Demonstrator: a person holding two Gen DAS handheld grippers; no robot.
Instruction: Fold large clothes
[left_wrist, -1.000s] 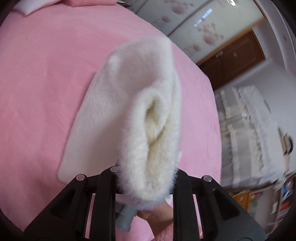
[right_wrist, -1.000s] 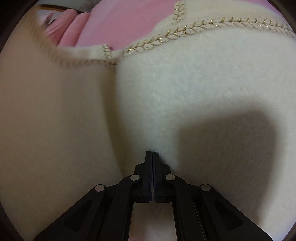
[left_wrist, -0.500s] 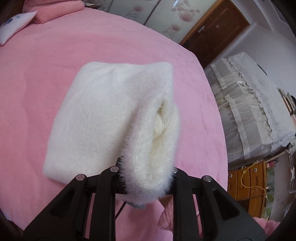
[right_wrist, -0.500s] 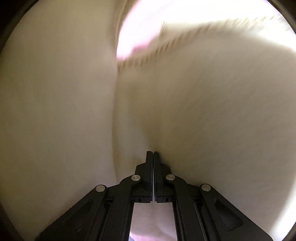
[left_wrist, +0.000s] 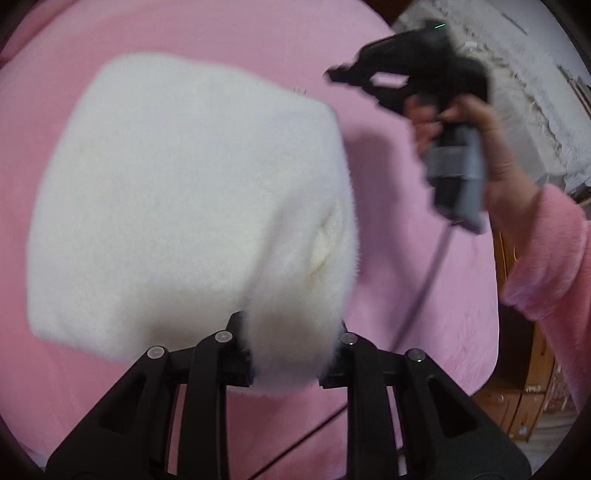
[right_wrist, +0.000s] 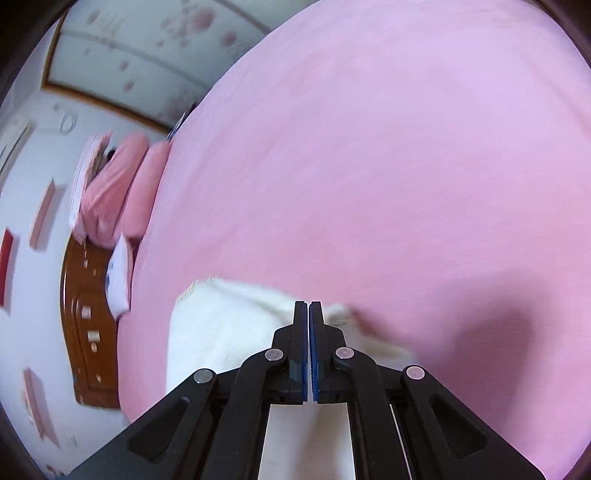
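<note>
Headboard (right_wrist: 86, 325) only in right wrist view

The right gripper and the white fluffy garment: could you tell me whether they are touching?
Apart. In the left wrist view the right gripper is held above the pink bedspread, clear of the white fluffy garment; its own view shows jaws shut on nothing.

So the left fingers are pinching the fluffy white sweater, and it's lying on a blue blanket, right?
Not quite: the blanket is pink, not blue. The left wrist view shows it all around the fluffy white sweater, and the right wrist view shows the same pink. The rest is right: the left gripper has its fingers pinching the sweater's folded edge.
</note>
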